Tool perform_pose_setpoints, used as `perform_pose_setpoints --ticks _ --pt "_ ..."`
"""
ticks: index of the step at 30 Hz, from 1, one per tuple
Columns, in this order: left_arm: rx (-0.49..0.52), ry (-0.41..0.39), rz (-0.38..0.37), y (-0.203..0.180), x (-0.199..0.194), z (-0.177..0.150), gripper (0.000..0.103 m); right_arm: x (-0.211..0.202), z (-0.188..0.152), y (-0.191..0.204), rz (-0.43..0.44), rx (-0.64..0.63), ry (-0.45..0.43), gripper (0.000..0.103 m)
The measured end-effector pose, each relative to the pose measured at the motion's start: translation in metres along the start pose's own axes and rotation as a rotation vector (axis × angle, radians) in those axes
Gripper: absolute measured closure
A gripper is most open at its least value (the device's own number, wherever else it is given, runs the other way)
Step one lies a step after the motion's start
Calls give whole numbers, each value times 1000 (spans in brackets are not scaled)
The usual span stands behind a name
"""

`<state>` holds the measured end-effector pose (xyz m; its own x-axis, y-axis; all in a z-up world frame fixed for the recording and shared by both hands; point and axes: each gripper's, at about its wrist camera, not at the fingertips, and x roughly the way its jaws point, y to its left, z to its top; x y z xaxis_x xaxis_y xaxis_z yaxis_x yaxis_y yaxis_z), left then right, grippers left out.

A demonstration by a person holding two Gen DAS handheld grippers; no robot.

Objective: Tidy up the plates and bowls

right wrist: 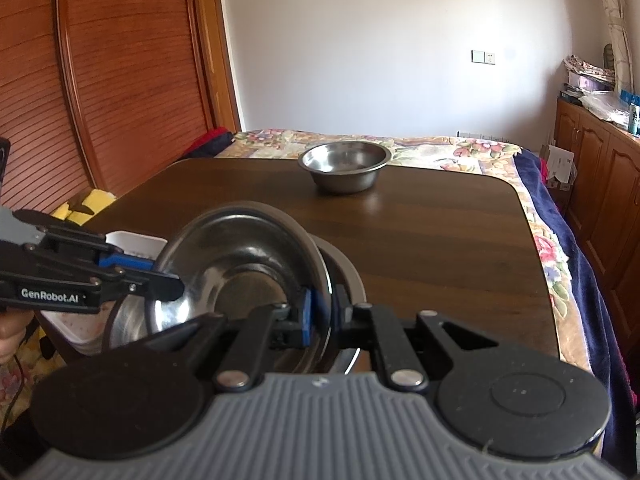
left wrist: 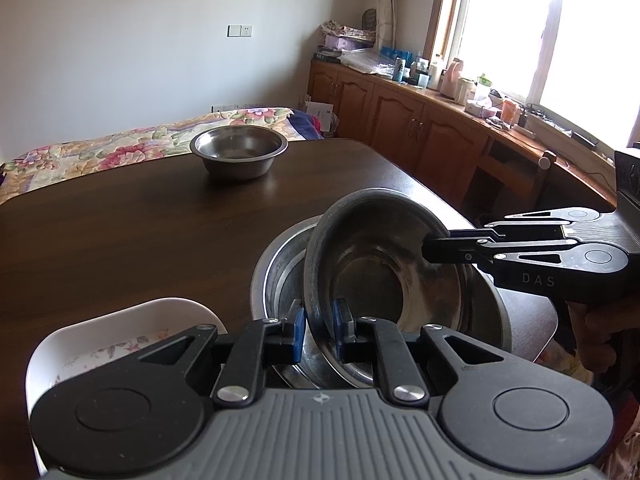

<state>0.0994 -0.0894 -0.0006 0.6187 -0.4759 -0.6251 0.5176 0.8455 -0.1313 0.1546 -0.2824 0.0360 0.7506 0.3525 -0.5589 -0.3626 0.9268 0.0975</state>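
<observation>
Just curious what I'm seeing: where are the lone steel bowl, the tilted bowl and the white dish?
lone steel bowl [left wrist: 239, 148], left wrist view, inner wall.
tilted bowl [left wrist: 372, 264], left wrist view, inside.
white dish [left wrist: 132, 320], left wrist view, rim.

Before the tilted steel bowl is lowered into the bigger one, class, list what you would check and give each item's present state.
1. Left hand-held gripper grips the tilted bowl's rim: ok.
2. Right hand-held gripper pinches the opposite rim: ok.
3. Bowl level: not ok, steeply tilted.
4. Large bowl directly beneath: ok.
5. White dish clear of the path: ok, beside it.
6. Far bowl out of the way: ok.
</observation>
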Motion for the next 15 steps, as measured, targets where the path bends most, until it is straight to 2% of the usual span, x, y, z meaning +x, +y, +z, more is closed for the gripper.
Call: perform_pose_setpoints --ticks 15 --pt "-7 -3 11 2 1 -2 88 5 -2 0 -2 10 0 90"
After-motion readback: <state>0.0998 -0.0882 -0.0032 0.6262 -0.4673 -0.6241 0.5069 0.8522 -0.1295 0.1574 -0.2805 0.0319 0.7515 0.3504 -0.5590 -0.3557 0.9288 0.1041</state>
